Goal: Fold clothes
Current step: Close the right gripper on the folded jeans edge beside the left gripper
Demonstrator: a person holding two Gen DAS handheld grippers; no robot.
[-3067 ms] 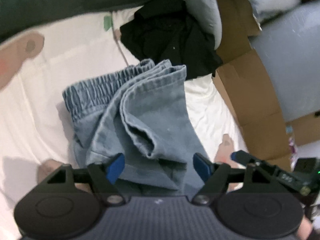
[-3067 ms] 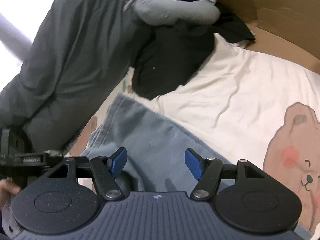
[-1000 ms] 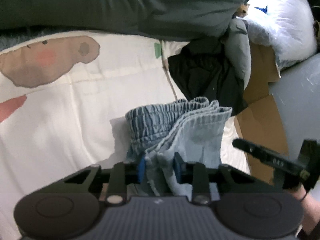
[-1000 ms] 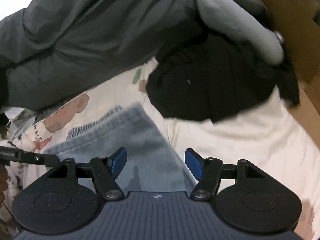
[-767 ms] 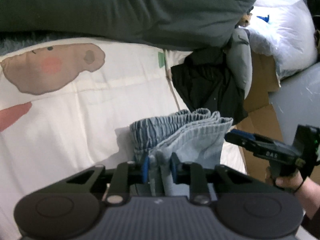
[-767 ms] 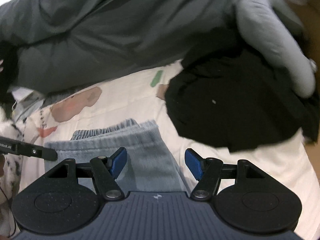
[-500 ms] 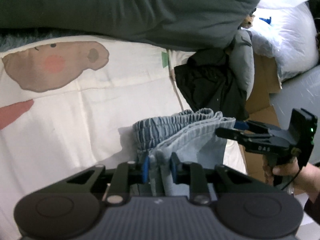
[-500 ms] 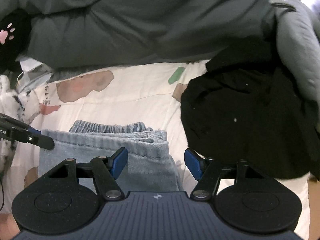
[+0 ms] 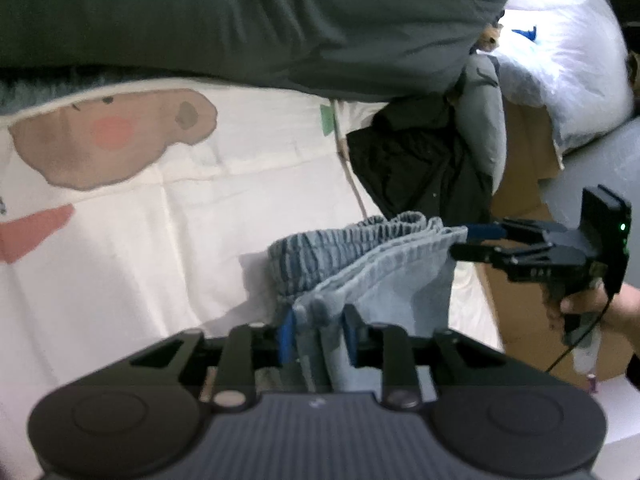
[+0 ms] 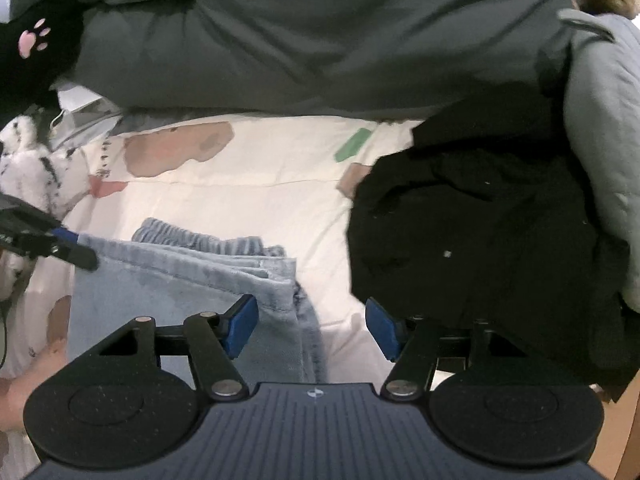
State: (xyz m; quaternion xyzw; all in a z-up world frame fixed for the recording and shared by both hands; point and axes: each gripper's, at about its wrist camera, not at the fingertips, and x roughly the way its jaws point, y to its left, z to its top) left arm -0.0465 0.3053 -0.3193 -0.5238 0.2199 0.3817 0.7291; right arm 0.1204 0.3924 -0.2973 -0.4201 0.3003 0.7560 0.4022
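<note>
A: How do the two hands stand over the cream bedsheet with the bear print (image 9: 132,216)?

B: Both tilt downward. The left gripper (image 9: 318,332) points down at the near corner of the folded light-blue denim shorts with an elastic waistband (image 9: 372,264). The right gripper (image 10: 310,322) is steeper, at the shorts' far corner; the left wrist view shows a bare hand (image 9: 596,308) holding it.

A: And the jaws?

B: The left gripper's blue pads sit close together with several denim layers between them. Those jaws have just been opening a little, yet the cloth is pinched there. The right gripper's jaws stand apart and have just been closing; the hem corner of the shorts lies between them, near the left pad (image 10: 240,324), not pressed by either.

A: Where are the shorts on the sheet?

B: Lifted along one edge between the two grippers, the waistband bunched beyond, just beside the crumpled black garment (image 10: 480,240).

A: The count?

B: One pair of shorts, one black garment, one dark green quilt (image 10: 300,32) behind, one grey padded jacket (image 10: 604,128), two grippers.
</note>
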